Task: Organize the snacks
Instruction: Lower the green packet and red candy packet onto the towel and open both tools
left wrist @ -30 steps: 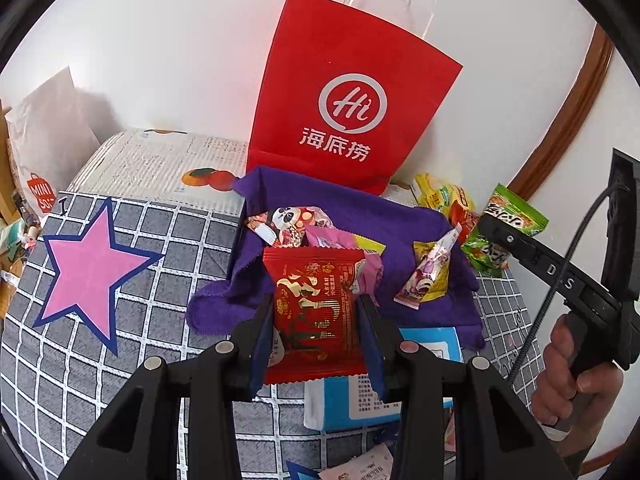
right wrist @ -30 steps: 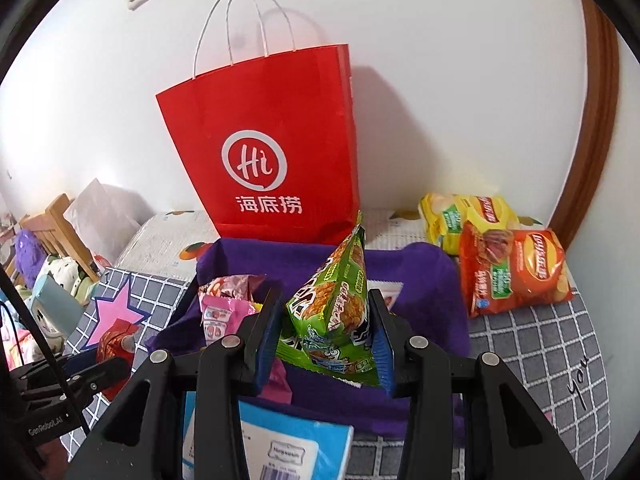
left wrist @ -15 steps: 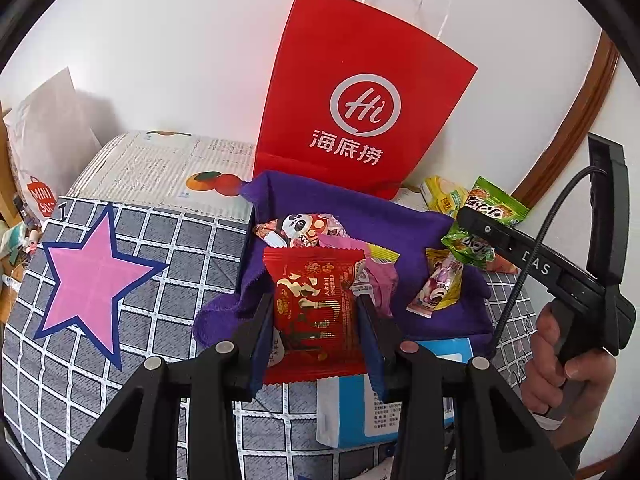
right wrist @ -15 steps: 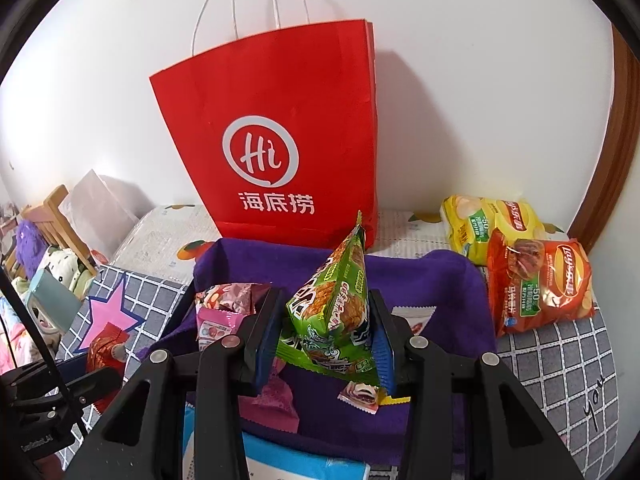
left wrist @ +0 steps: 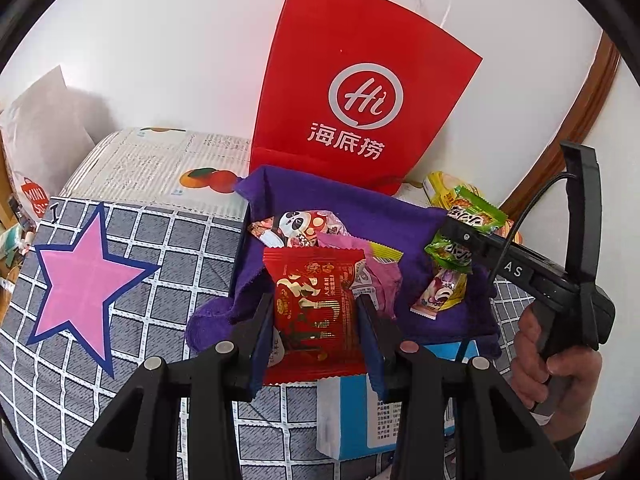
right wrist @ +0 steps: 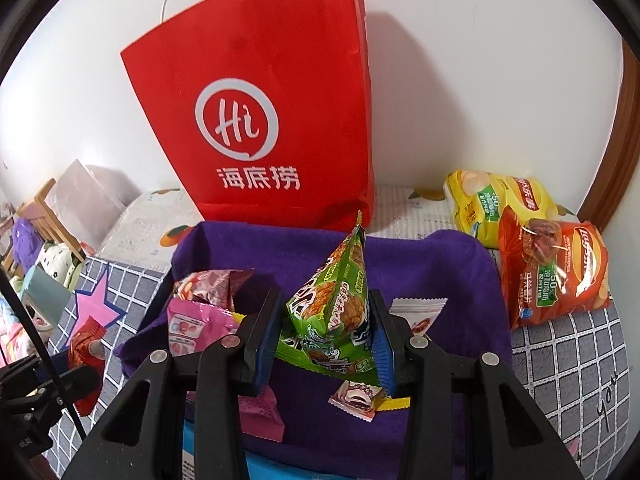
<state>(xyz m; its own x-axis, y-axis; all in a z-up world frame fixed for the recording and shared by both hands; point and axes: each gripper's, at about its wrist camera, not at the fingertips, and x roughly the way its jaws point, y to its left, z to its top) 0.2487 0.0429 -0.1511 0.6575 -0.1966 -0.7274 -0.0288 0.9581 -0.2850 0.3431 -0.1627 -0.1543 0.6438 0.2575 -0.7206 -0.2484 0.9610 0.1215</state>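
Red packet point(left wrist: 316, 316) clamped in left tool point(left wrist: 316, 332) | green packet point(right wrist: 332, 312) clamped in right tool point(right wrist: 326, 336)

White wall point(right wrist: 460, 80) behind, brown wood trim point(left wrist: 592, 96) at right; grey grid cloth point(left wrist: 160, 264) w/ pink star point(left wrist: 82, 276).

Our right tongs point(right wrist: 326, 334) have carried the green packet point(right wrist: 334, 312) forward over the purple cloth point(right wrist: 432, 264), nearer the red bag point(right wrist: 264, 120).

The paper bag point(right wrist: 260, 120) is red with a white logo, the cloth point(right wrist: 432, 264) is purple, the held packets are red-gold point(left wrist: 316, 312) and green point(right wrist: 336, 312), and the cover point(left wrist: 100, 368), perhaps a desk's, is grey-checked with a pink star point(left wrist: 84, 280).
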